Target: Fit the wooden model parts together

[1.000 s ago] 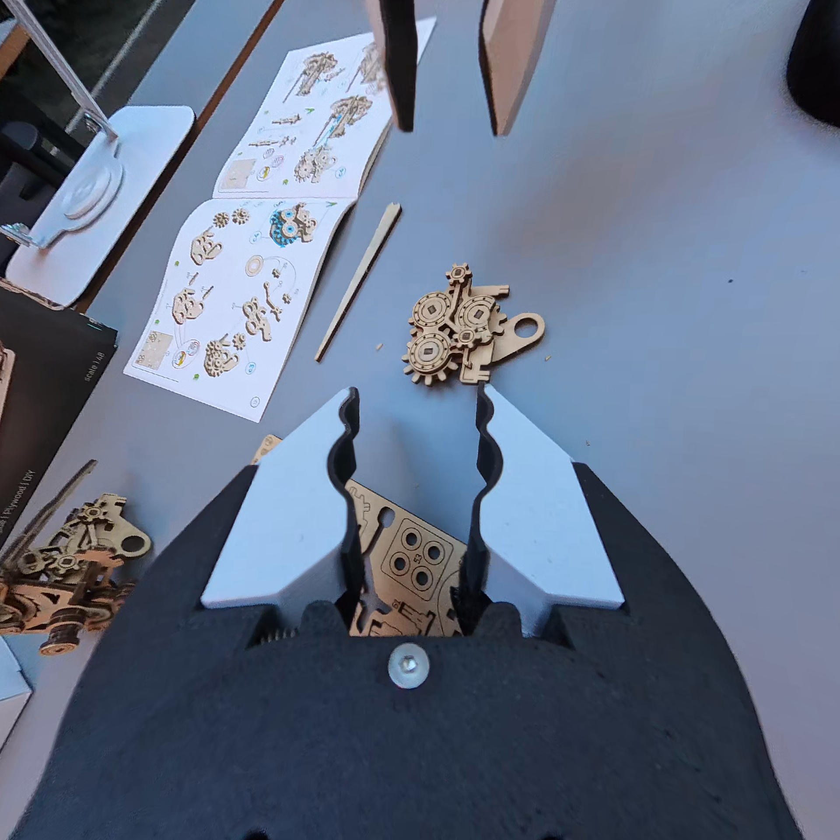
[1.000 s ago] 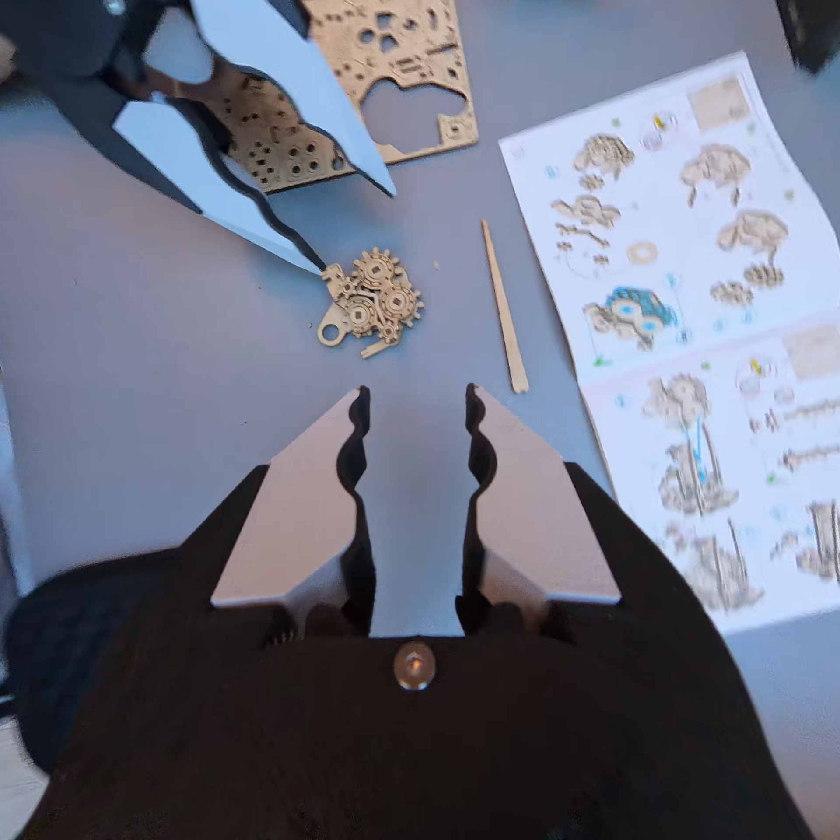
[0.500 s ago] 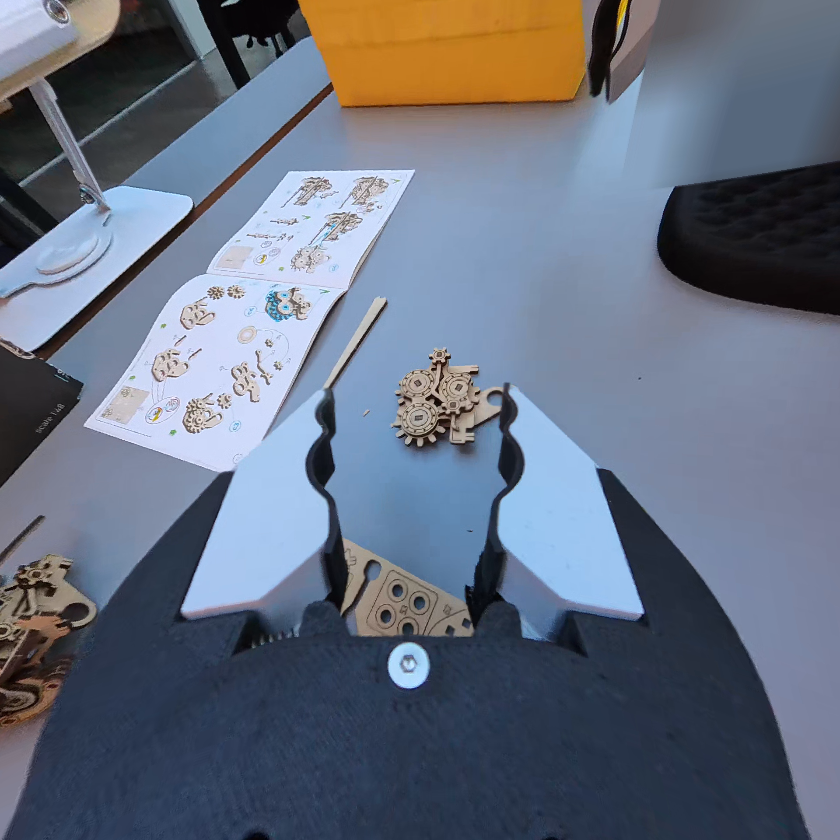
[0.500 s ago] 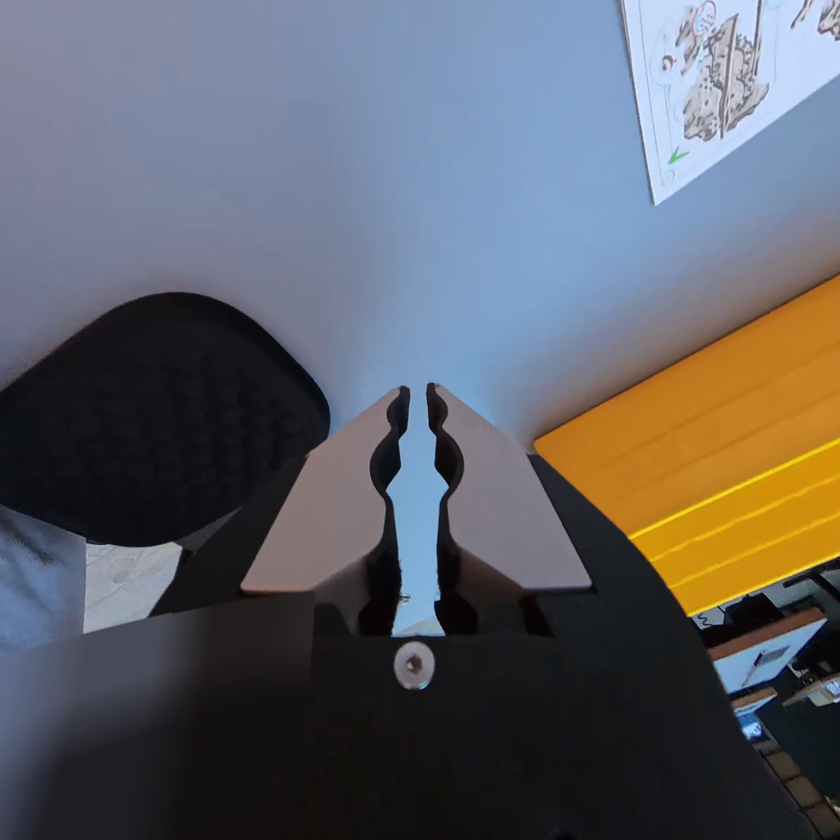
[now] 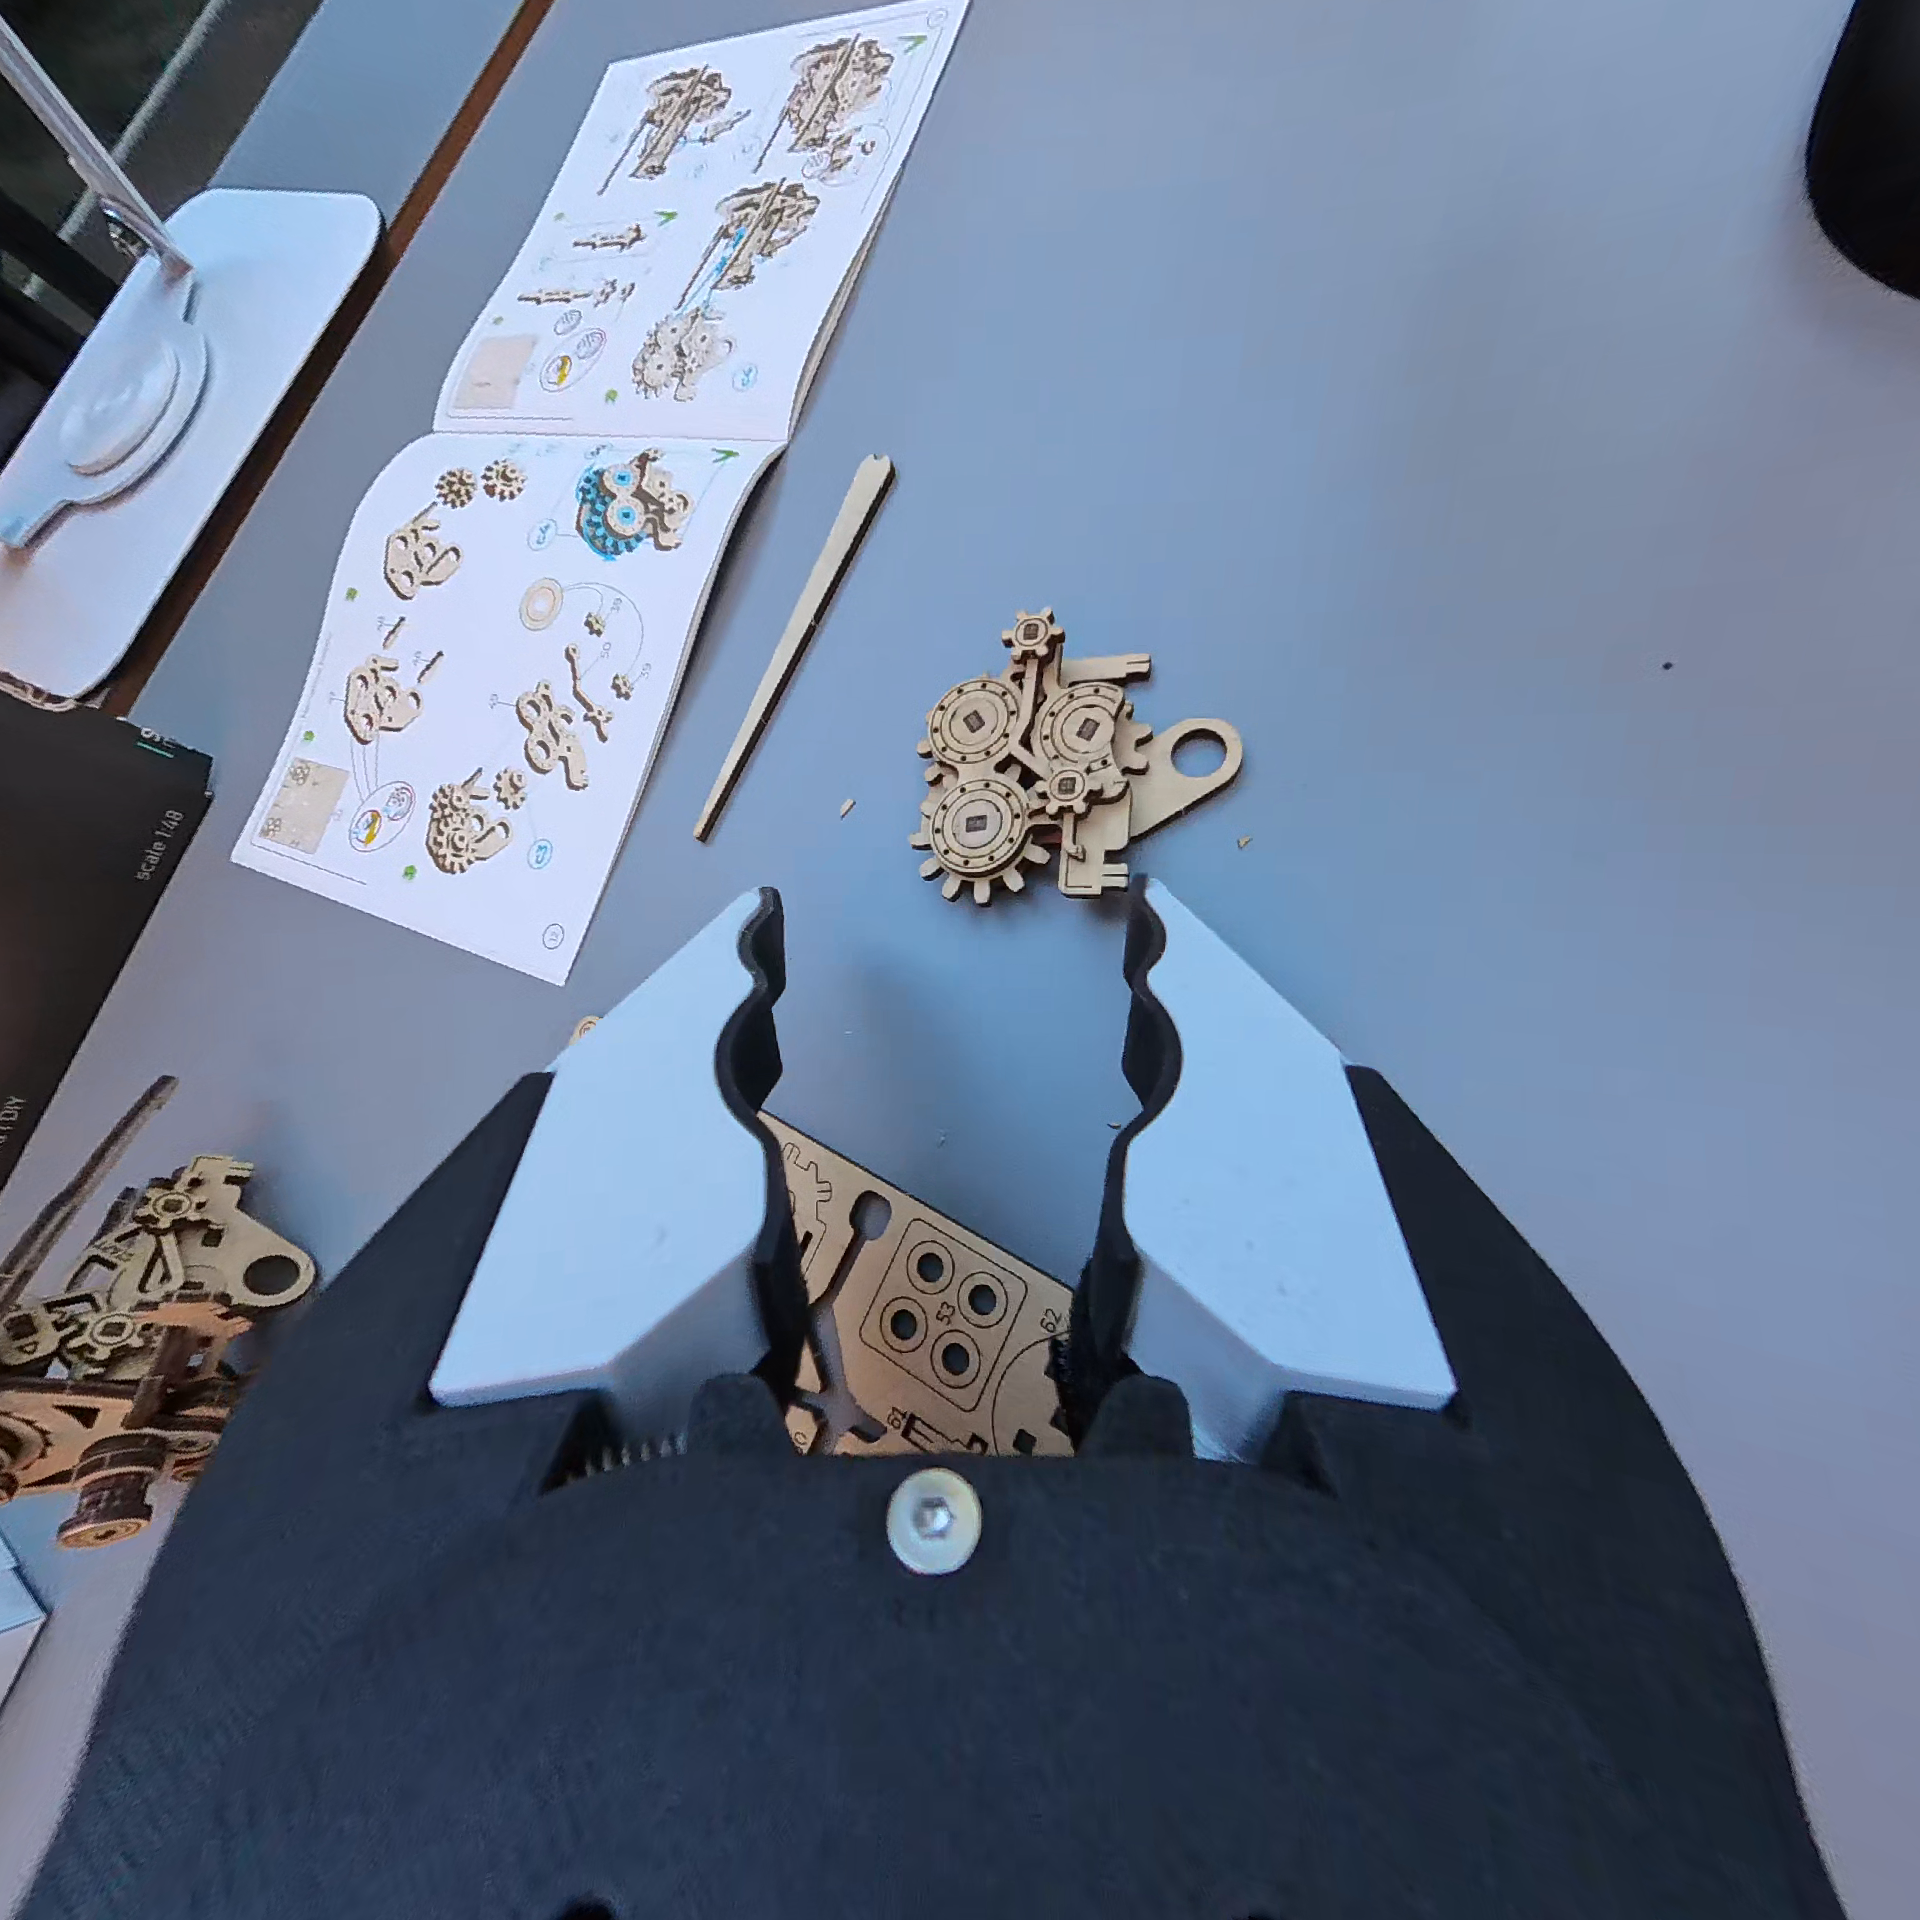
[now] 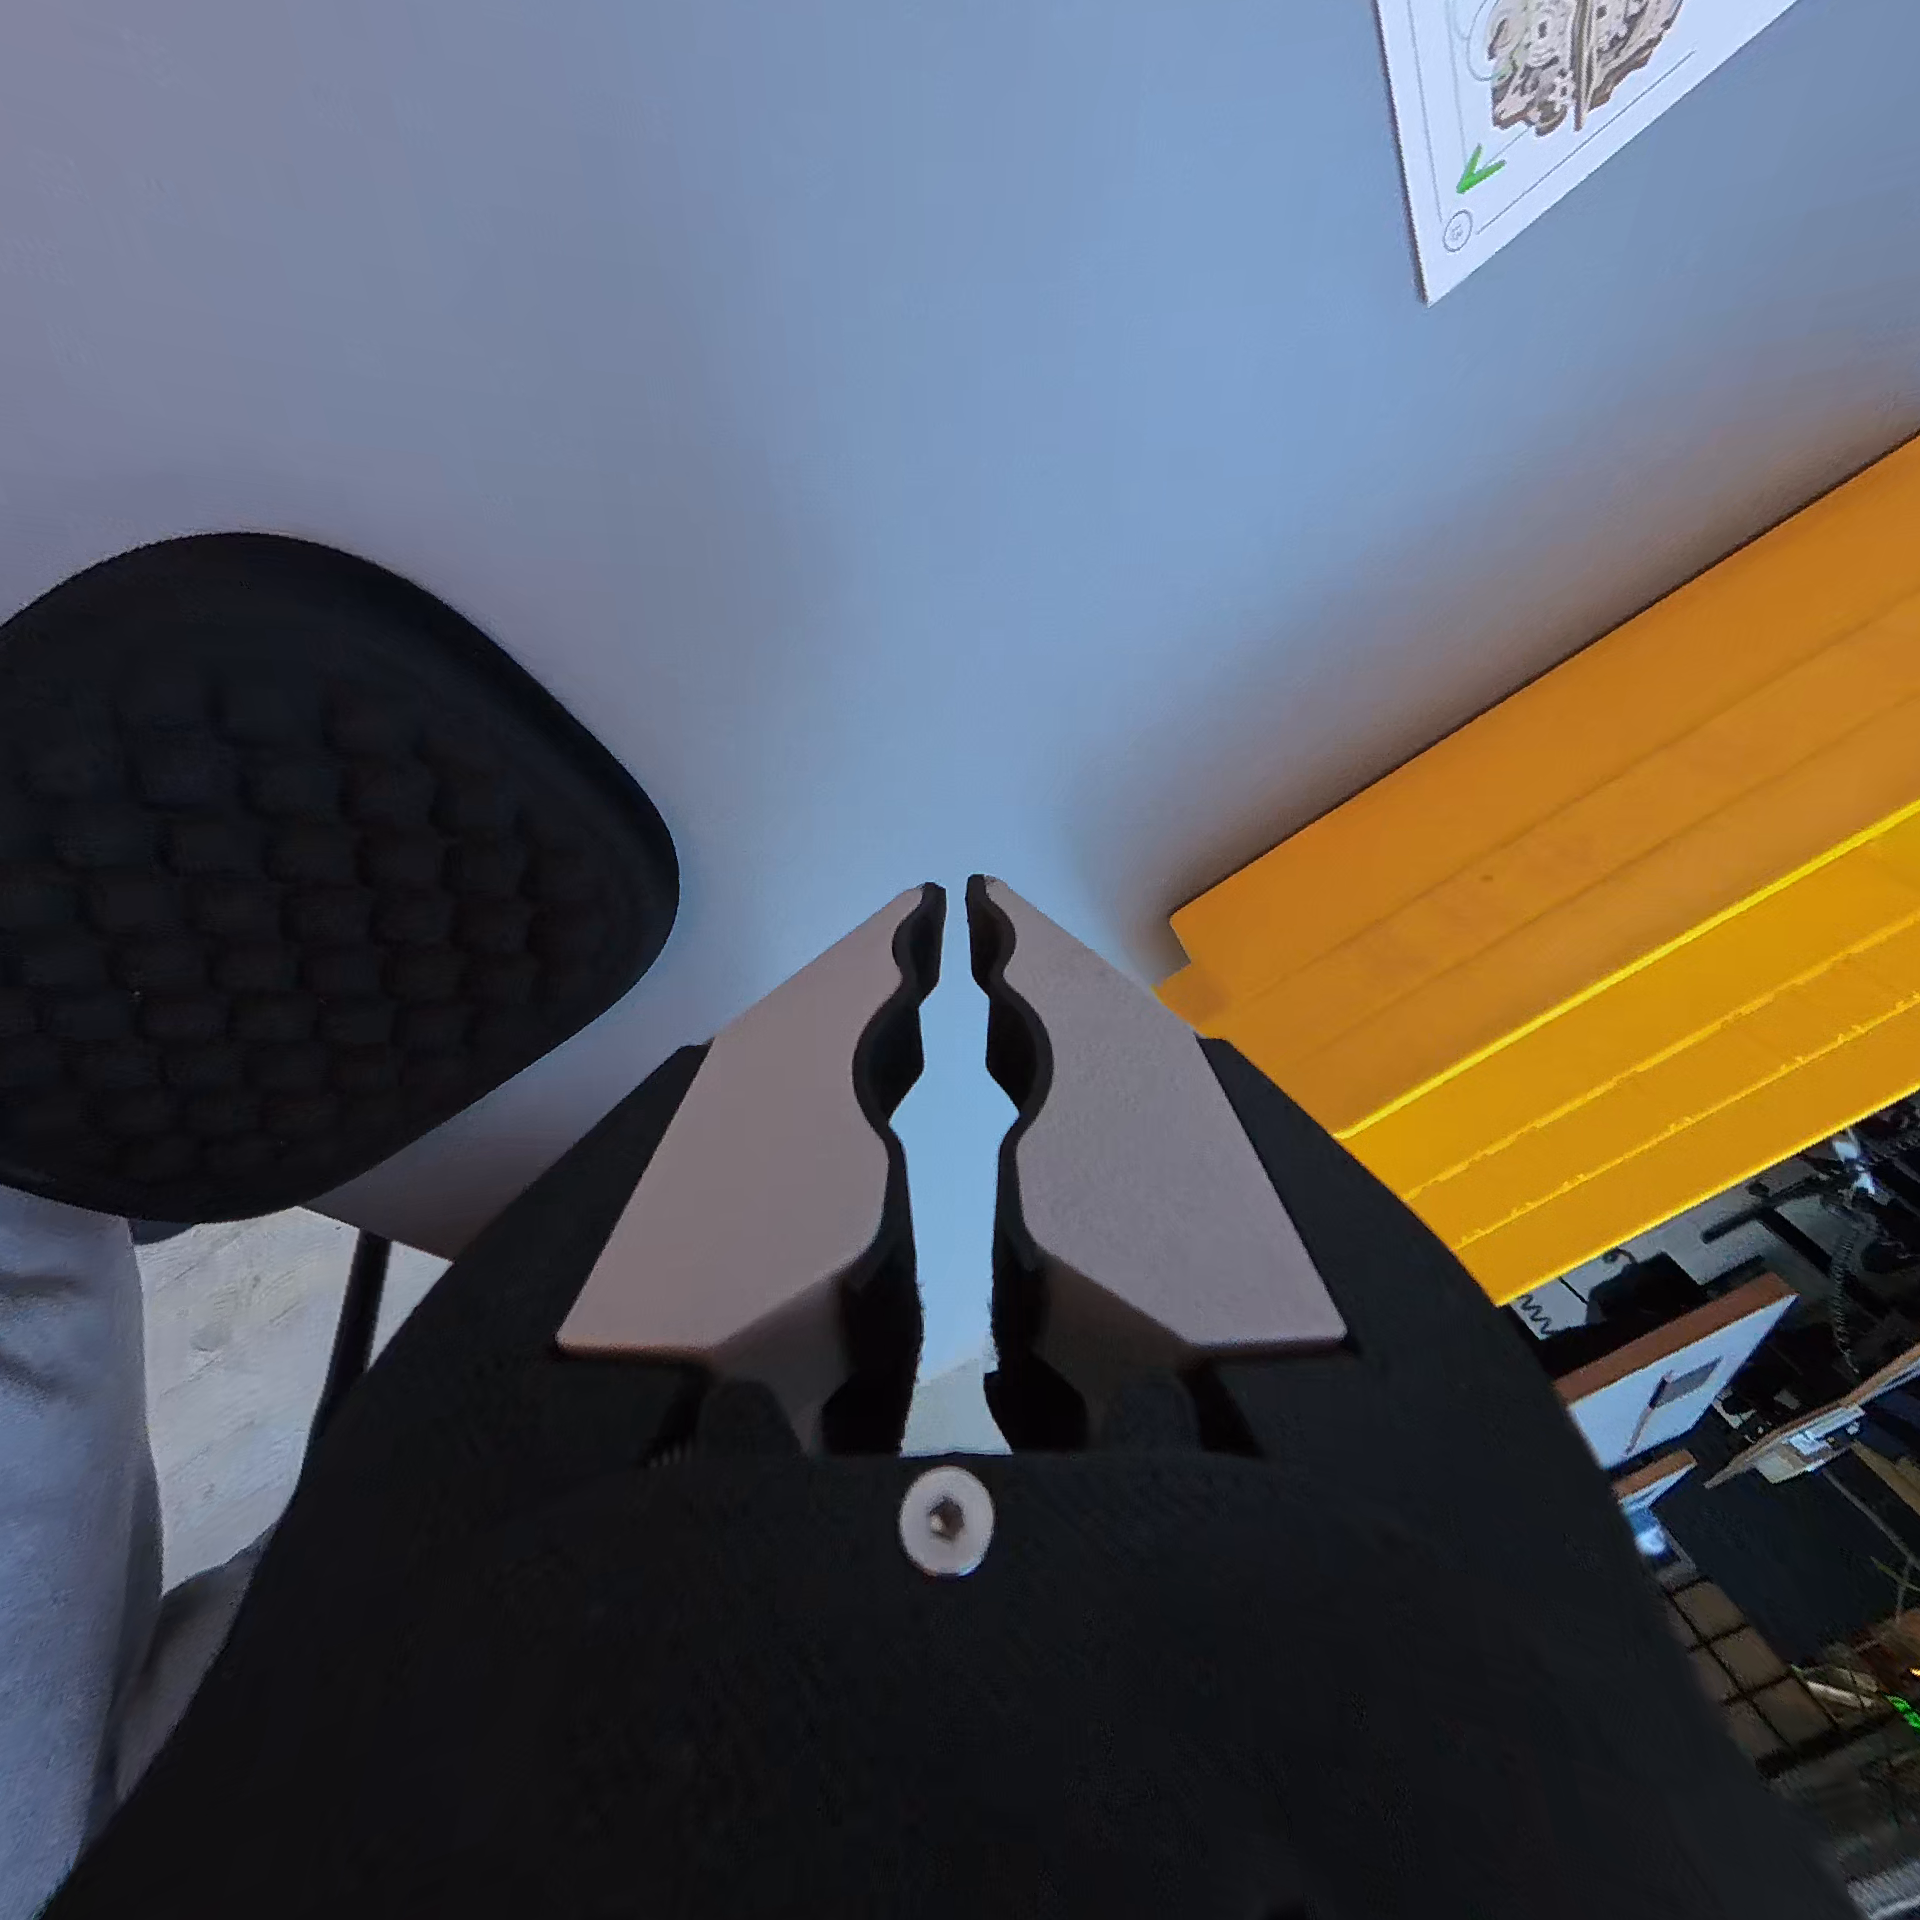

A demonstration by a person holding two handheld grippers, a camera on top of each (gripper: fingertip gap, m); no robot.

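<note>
A left gripper [image 5: 951, 904] hangs over a grey table [image 5: 1455, 416], its jaws spread wide and holding nothing. Just beyond its fingertips, right of centre in the left wrist view, lies a wooden gear assembly [image 5: 1049, 769]: three large cogs and smaller ones fitted on a flat plate with a ringed tab. A slim wooden pick [image 5: 795, 644] rests to its left, apart from it, beside an open instruction booklet [image 5: 582, 499] that fills the upper left of the frame. Below the jaws, a laser-cut plywood sheet [image 5: 935, 1309] shows between the fingers. At the lower left edge sits a larger part-built wooden model [image 5: 125, 1340], next to a black box [image 5: 73, 935]; what the box holds cannot be told. A white stand base [image 5: 177, 332] occupies the far upper left.

In the right wrist view, the right gripper [image 6: 956, 894] points across bare table, its jaws nearly closed, a thin gap left between the tips, gripping nothing. A black dimpled pad [image 6: 270, 873] lies at the left, a yellow crate [image 6: 1579, 997] at the right, its contents out of sight, and a corner of the booklet at the upper right.
</note>
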